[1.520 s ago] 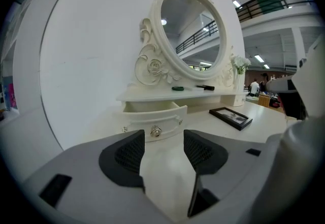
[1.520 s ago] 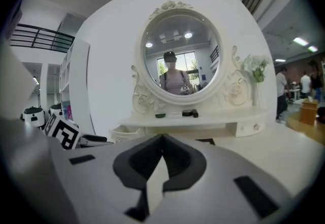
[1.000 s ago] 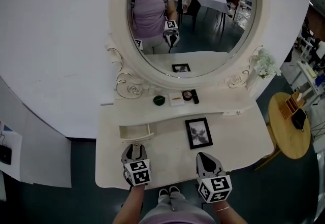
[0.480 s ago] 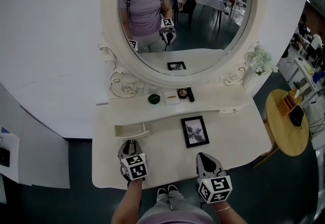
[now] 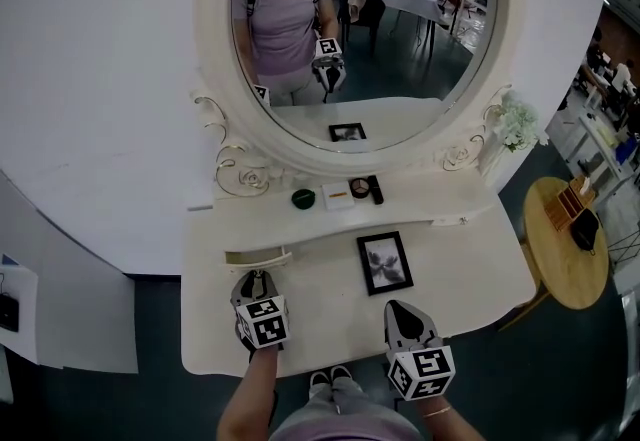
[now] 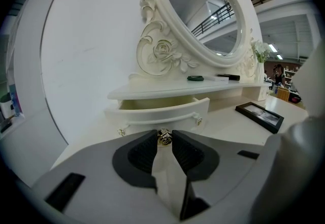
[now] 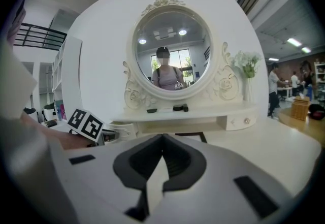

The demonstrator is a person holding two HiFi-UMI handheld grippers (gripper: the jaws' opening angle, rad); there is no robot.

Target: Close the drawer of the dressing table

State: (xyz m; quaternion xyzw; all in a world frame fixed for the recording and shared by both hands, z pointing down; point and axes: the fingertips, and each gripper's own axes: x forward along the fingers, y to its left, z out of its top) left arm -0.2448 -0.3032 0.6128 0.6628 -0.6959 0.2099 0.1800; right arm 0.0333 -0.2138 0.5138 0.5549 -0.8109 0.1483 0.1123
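Note:
The cream dressing table (image 5: pixel 460 279) has a small left drawer (image 5: pixel 255 257) under its shelf, pulled out only a little. In the left gripper view the curved drawer front (image 6: pixel 162 114) fills the middle, with its brass knob (image 6: pixel 163 137) between the jaw tips. My left gripper (image 5: pixel 255 281) (image 6: pixel 163 137) is shut on that knob. My right gripper (image 5: pixel 400 314) (image 7: pixel 162 137) hovers over the tabletop near the front edge, shut and empty. A second small drawer (image 7: pixel 238 120) on the right side sits flush.
A black picture frame (image 5: pixel 385 262) lies flat between the grippers. On the shelf are a green compact (image 5: pixel 303 197) and cosmetics (image 5: pixel 362 188) below the oval mirror (image 5: pixel 350 29). A vase of flowers (image 5: pixel 515 124) stands at the right. A round wooden side table (image 5: pixel 565 244) is beside the dresser.
The drawer has slid inward, showing less of its inside. My left gripper moved forward toward the mirror with it and its jaws narrowed. The right gripper stayed put.

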